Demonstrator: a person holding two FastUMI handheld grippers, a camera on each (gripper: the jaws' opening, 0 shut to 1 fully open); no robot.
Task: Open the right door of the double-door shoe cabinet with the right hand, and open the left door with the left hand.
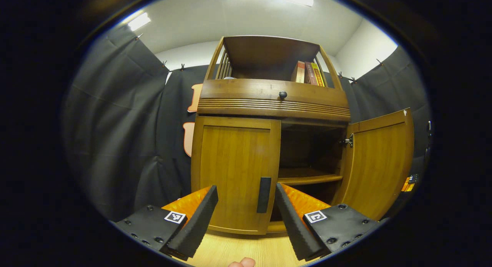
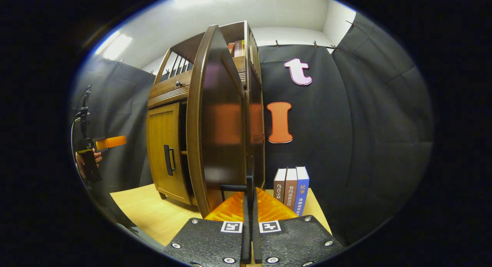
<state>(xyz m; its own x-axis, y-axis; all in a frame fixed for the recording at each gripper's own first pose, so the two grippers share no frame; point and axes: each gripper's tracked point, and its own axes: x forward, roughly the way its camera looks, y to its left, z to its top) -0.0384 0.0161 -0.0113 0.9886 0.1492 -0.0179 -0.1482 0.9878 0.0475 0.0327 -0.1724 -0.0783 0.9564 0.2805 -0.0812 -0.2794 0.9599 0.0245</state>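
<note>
Left gripper view faced the shoe cabinet (image 1: 269, 105) standing on the wooden surface (image 1: 246, 251): its right door (image 1: 378, 163) stood swung wide, its left door (image 1: 234, 174) shut. The left hand-held gripper (image 1: 246, 215) hung spread just before the left door's black handle (image 1: 263, 194). In the right gripper view, the right hand-held gripper (image 2: 250, 205) was pressed together on the right door's handle (image 2: 236, 187), beside three upright books (image 2: 292, 190).

Wooden shoe cabinet (image 1: 269, 105): right door (image 1: 378, 159) swung open, left door (image 1: 234, 171) shut, black handle (image 1: 263, 194)
</note>
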